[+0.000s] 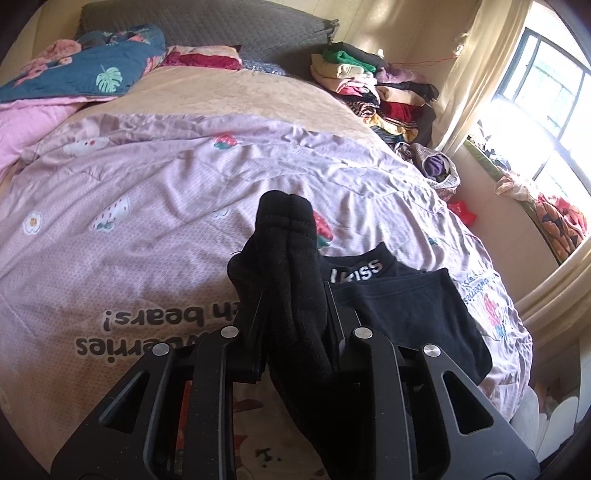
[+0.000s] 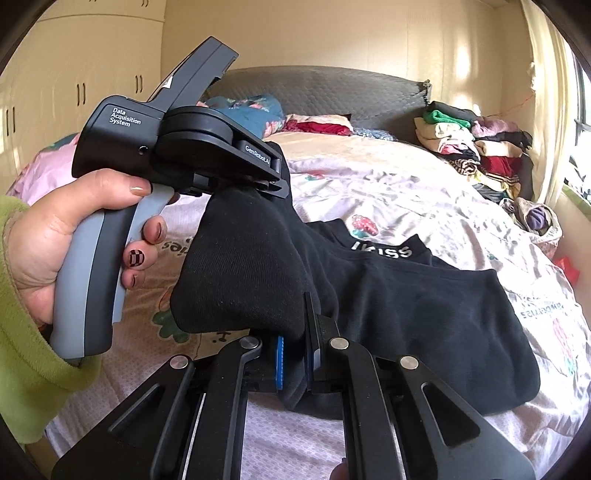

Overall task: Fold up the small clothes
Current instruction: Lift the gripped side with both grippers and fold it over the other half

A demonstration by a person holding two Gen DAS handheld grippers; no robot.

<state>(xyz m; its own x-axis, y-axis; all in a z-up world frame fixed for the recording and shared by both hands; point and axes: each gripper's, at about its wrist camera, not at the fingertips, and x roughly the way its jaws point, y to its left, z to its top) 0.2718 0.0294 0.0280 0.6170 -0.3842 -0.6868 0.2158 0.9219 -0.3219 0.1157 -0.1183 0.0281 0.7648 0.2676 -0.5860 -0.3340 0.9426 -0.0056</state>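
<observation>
Sunlit window (image 1: 546,96), cream walls (image 2: 332,33), wardrobe (image 2: 74,85).

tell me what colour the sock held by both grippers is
Black. The sock shows best in the right wrist view, stretched between the left gripper and right gripper.

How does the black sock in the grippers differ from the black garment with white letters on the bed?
The black sock is lifted off the bed, clamped by the left gripper and the right gripper; the black garment lies flat on the pink quilt. The sock is plain and looks thicker; the garment has white letters on its band. The garment is larger. Both are black.
</observation>
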